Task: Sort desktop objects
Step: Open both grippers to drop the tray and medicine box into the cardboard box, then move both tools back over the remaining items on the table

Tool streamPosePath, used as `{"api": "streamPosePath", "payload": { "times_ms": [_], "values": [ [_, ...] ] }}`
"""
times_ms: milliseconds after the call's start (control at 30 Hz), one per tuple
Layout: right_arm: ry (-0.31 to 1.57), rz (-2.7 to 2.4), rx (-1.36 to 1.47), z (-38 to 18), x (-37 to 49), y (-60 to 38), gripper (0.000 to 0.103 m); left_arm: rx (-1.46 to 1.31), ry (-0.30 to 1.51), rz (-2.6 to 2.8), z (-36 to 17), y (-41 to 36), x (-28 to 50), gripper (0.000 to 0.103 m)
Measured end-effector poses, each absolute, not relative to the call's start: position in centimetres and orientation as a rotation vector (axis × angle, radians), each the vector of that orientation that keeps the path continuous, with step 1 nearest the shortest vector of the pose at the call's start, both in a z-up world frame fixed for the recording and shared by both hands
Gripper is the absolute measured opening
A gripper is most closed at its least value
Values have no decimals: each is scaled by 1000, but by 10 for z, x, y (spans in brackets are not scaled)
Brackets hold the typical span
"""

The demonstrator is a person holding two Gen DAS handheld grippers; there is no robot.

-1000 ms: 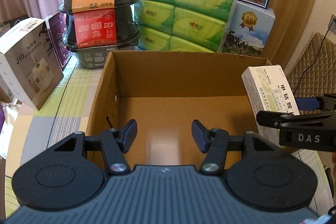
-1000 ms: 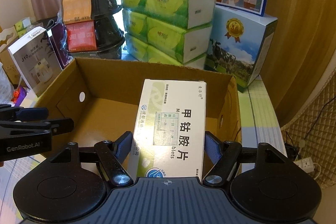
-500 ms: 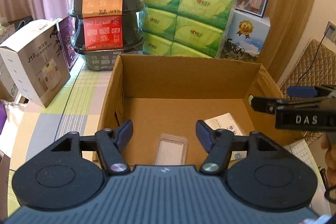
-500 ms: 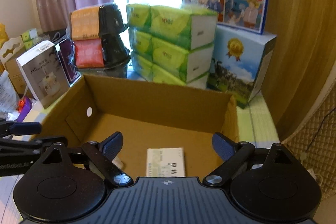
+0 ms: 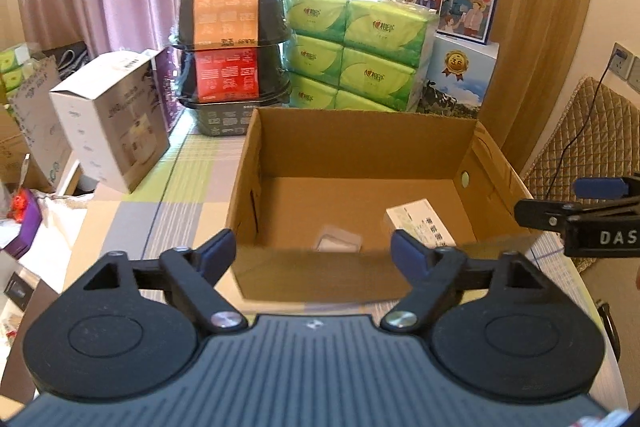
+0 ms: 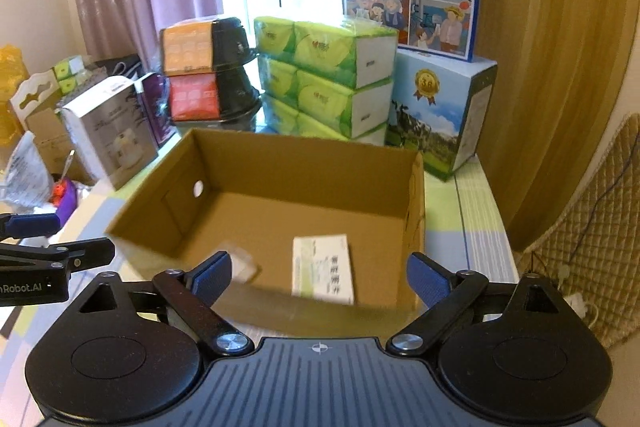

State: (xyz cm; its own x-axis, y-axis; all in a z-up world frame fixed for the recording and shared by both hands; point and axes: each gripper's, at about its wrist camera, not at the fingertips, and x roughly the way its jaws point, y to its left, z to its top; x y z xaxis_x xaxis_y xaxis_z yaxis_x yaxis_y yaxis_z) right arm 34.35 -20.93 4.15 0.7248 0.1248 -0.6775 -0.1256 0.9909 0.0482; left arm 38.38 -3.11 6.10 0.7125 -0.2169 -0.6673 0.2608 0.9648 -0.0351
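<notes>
Corrugated cardboard box (image 5: 356, 147), flat white carton (image 6: 322, 269) inside, both jaws spread

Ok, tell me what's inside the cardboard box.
On the floor of the cardboard box lie a white medicine box and a small clear packet. Its near wall hides the floor strip just behind it.

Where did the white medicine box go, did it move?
Yes. A second ago the right tool held the medicine box above the cardboard box. Now it lies flat on that box's floor, and the tool is open.
</notes>
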Motion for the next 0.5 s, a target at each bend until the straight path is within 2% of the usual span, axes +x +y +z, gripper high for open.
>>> {"api": "streamPosePath", "payload": {
  "times_ms": [100, 367, 500],
  "values": [
    [746, 149, 14, 44, 311, -210, 101, 62, 723, -254, 64, -25, 355, 90],
    [763, 156, 82, 34, 226, -215, 101, 68, 737, -241, 58, -9, 282, 101],
    [771, 145, 111, 29, 189, -222, 101, 106, 734, -243, 53, -3, 248, 101]
  ]
}}
